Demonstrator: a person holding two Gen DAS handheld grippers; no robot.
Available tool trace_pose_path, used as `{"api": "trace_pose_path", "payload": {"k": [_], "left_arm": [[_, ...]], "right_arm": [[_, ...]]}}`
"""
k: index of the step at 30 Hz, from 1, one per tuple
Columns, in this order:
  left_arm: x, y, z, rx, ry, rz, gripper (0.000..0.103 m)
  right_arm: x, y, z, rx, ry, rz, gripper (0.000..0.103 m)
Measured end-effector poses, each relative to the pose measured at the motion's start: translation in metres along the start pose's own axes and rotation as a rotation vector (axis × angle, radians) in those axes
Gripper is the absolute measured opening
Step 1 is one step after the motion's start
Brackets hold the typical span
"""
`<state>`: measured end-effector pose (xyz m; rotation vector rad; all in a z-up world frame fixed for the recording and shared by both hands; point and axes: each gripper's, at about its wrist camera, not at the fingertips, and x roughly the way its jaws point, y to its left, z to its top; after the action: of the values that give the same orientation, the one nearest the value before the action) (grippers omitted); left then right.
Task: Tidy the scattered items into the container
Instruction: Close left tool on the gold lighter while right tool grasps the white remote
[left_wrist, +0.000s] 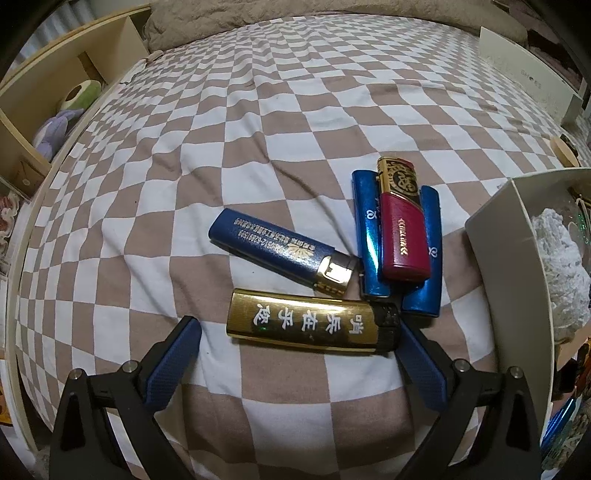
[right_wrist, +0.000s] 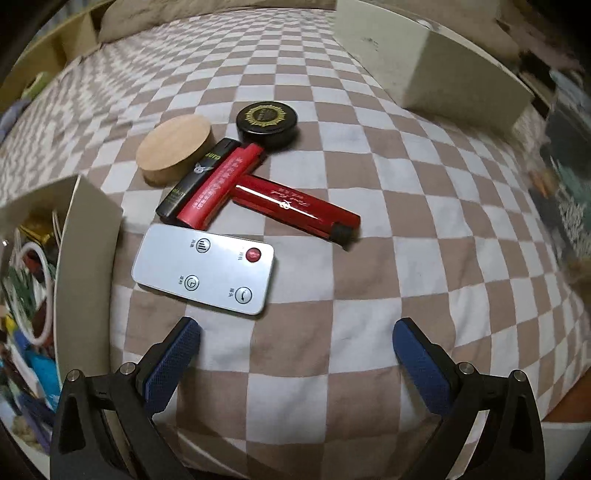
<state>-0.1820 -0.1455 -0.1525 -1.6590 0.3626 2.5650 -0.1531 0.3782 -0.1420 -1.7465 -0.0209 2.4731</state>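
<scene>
Pick-up step judged in hand: the left gripper (left_wrist: 299, 347) is spread around the near gold ribbed lighter (left_wrist: 314, 326), unpinched. The right gripper (right_wrist: 295, 347) is spread, empty. Closure, then transfer rightward into the white box container (left_wrist: 495, 236), is called for.

Between the left gripper's (left_wrist: 299, 341) spread fingers lay the gold lighter (left_wrist: 310, 325); beyond it the way was crowded by a blue lighter (left_wrist: 280, 254) and stacked lighters (left_wrist: 397, 236), and walled on the right by the container (left_wrist: 498, 240). Bare checkered bedding (right_wrist: 369, 332) was seen between the right gripper's (right_wrist: 295, 341) fingers, the remote (right_wrist: 203, 269) just ahead-left
</scene>
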Motion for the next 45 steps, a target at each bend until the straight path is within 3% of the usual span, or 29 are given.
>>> {"api": "trace_pose_path", "payload": {"k": [5,8,15,22,26,33,40,45], "left_arm": [[-0.015,-0.020,-0.016,0.038,-0.035,-0.015,0.083],[-0.012,-0.027,-0.015,0.063,-0.043,0.003,0.082],[-0.001,-0.004,-0.005,0.015,-0.037,-0.057,0.082],[0.001,-0.003,-0.004,0.012,-0.038,-0.058,0.082],[-0.003,-0.010,-0.007,0.033,-0.045,-0.002,0.082],[-0.010,-0.007,-0.015,-0.012,-0.058,0.074,0.082],[0.005,0.017,-0.005,-0.063,-0.031,0.012,0.085],[0.010,0.019,0.000,-0.060,-0.020,0.007,0.089]], "right_arm": [[0.009,-0.012,0.016,0.054,0.001,0.004,0.103],[0.013,-0.024,0.023,0.094,-0.017,-0.012,0.103],[0.017,-0.056,0.028,0.199,-0.058,-0.025,0.103],[0.000,-0.011,0.006,-0.104,-0.092,0.040,0.103],[0.000,0.009,0.006,-0.235,-0.142,0.031,0.103],[0.015,0.006,0.019,-0.236,-0.146,0.147,0.103],[0.017,0.020,0.023,-0.240,-0.143,0.151,0.103],[0.015,0.018,0.022,-0.182,-0.154,0.148,0.103]]}}
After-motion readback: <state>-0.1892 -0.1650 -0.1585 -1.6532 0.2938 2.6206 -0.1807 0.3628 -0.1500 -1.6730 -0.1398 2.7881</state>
